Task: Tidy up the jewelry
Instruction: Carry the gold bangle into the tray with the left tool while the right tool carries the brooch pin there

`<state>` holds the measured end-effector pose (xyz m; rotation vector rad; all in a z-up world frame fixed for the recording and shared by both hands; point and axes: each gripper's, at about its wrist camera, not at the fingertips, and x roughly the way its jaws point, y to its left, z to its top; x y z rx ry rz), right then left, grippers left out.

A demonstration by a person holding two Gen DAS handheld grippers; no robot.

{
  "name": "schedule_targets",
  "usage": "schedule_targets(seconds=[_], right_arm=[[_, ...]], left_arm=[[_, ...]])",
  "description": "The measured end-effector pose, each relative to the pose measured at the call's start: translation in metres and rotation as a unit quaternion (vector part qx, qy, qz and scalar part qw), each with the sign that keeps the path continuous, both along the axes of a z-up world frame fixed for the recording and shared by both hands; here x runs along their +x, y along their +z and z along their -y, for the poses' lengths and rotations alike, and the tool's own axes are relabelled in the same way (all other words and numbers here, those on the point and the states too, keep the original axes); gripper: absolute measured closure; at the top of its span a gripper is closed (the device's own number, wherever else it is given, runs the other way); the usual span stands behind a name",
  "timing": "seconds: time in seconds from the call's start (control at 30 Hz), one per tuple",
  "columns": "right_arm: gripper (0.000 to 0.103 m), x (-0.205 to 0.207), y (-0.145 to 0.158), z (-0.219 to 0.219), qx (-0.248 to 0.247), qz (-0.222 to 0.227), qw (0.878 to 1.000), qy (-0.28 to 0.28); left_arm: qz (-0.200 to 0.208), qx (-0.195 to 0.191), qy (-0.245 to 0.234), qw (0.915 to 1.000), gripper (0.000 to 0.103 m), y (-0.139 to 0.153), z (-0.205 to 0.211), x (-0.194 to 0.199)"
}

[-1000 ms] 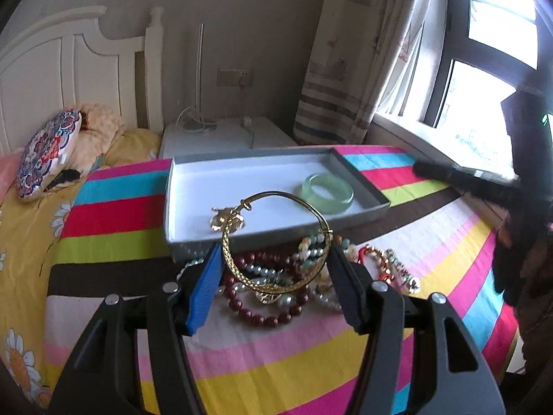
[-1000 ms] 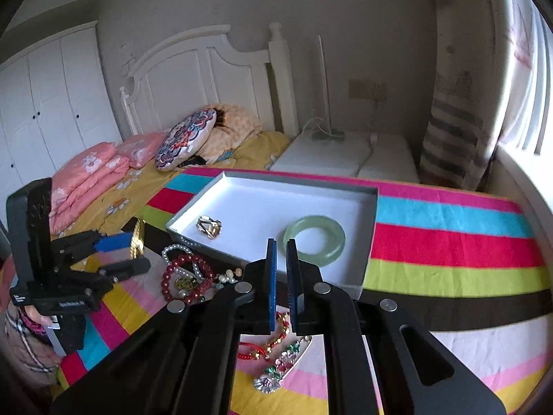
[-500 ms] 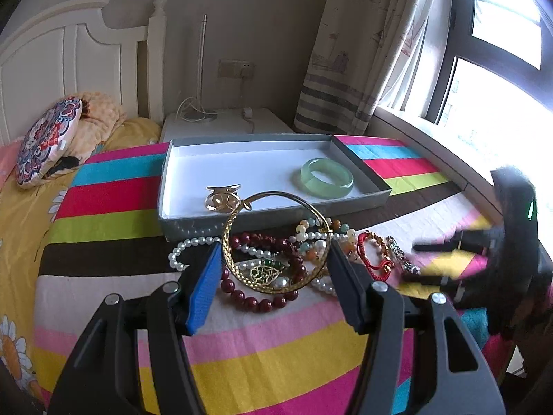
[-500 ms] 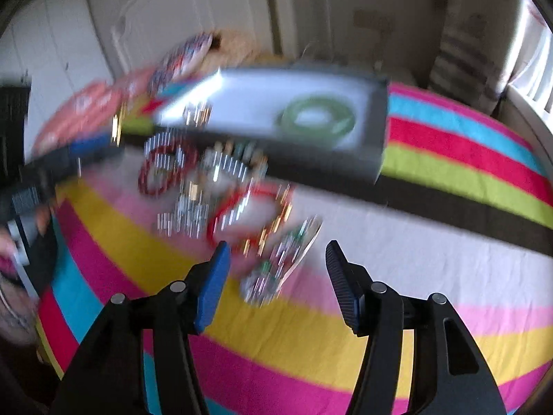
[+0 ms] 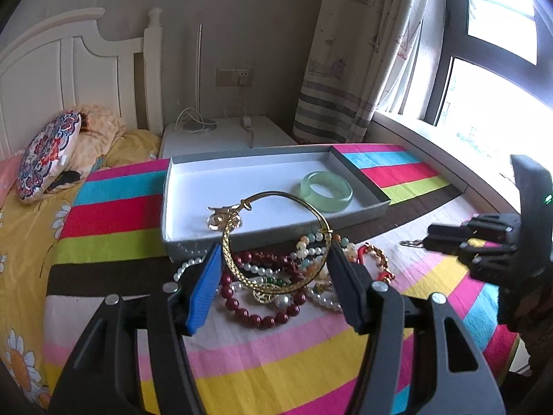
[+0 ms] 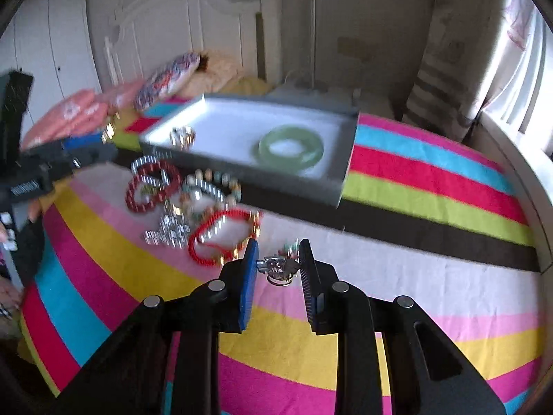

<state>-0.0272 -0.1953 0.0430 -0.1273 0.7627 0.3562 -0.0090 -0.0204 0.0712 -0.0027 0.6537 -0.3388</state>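
My left gripper (image 5: 273,245) is shut on a gold bangle (image 5: 226,249), held upright above a heap of bead bracelets (image 5: 255,314) on the striped bedspread. Behind it lies a grey tray (image 5: 359,176) with a white floor, holding a green jade bangle (image 5: 326,190) and a gold charm (image 5: 221,219). My right gripper (image 6: 279,242) is low over the bedspread. Its jaws are closing, and a silver and green jewelled piece (image 6: 278,268) sits between the pads, touching both. A red cord bracelet (image 6: 221,231) lies just left of it.
The bed's white headboard (image 5: 86,65) and pillows (image 5: 48,155) are at the back left. A white bedside table (image 5: 221,135) stands behind the tray, with a curtain (image 5: 349,52) and window (image 5: 484,69) to the right. A hand (image 6: 10,235) grips the left tool.
My right gripper went from shut to wide open, sank towards the bedspread, and has narrowed around the silver jewelled piece. My left gripper keeps the gold bangle, nearly still.
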Motion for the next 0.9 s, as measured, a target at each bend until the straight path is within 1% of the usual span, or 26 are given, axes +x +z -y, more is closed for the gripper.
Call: schedule_targets(seconds=[0.13, 0.27, 0.37, 0.5, 0.63, 0.7, 0.8, 0.9], right_arm=[[0.079, 0.002, 0.019, 0.000, 0.017, 0.022, 1.000, 0.008], [0.079, 0.018, 0.038, -0.004, 0.015, 0.039, 0.999, 0.014], [0.079, 0.039, 0.046, -0.012, 0.016, 0.046, 0.999, 0.023], [0.079, 0.067, 0.049, -0.027, 0.016, 0.048, 0.998, 0.039], [0.079, 0.100, 0.054, -0.047, 0.029, 0.054, 0.996, 0.060], [0.079, 0.121, 0.058, -0.057, 0.049, 0.064, 0.994, 0.076], [0.079, 0.149, 0.061, -0.068, 0.073, 0.071, 0.991, 0.086], [0.079, 0.172, 0.058, -0.077, 0.095, 0.077, 0.988, 0.092]], left_arm=[[0.000, 0.011, -0.006, 0.9999, 0.043, 0.002, 0.008, 0.010], [-0.007, 0.020, -0.011, 0.9997, 0.043, -0.001, 0.013, 0.025], [-0.015, 0.025, -0.012, 0.9995, 0.043, -0.002, 0.014, 0.040], [-0.029, 0.036, -0.010, 0.9989, 0.043, -0.003, 0.013, 0.064], [-0.054, 0.045, -0.003, 0.9975, 0.043, -0.005, 0.006, 0.097], [-0.069, 0.042, -0.001, 0.9967, 0.043, -0.007, 0.002, 0.114], [-0.102, 0.035, 0.010, 0.9942, 0.043, -0.014, -0.007, 0.146], [-0.125, 0.040, 0.023, 0.9910, 0.043, -0.022, -0.014, 0.171]])
